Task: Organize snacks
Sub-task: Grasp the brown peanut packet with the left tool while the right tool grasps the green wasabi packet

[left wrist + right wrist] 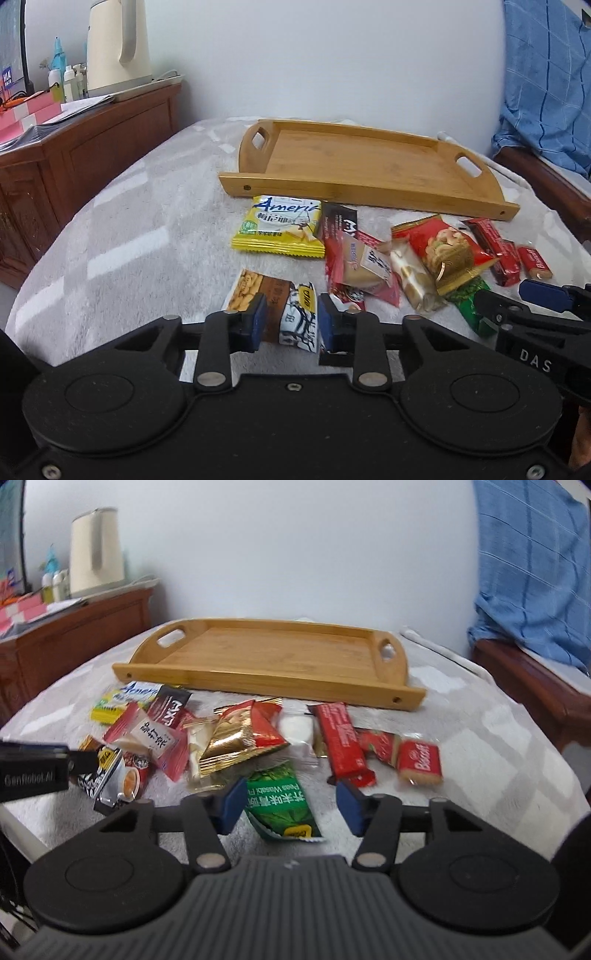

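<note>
An empty bamboo tray (354, 162) (280, 653) lies on the grey blanket behind a heap of snack packets. My left gripper (291, 321) is open, its pads on either side of a brown and white packet (280, 310) that lies on the blanket. My right gripper (291, 805) is open around a green wasabi pea packet (280, 805). Other snacks lie between: a yellow packet (277, 230), a red and gold nut packet (240, 738), a red bar (341, 738) and a Biscoff biscuit (419, 762).
A wooden cabinet (85, 155) at the left carries a cream kettle (118, 44), bottles and papers. A blue cloth (535, 565) hangs at the right over a wooden rail. The right gripper also shows at the right edge of the left wrist view (524, 306).
</note>
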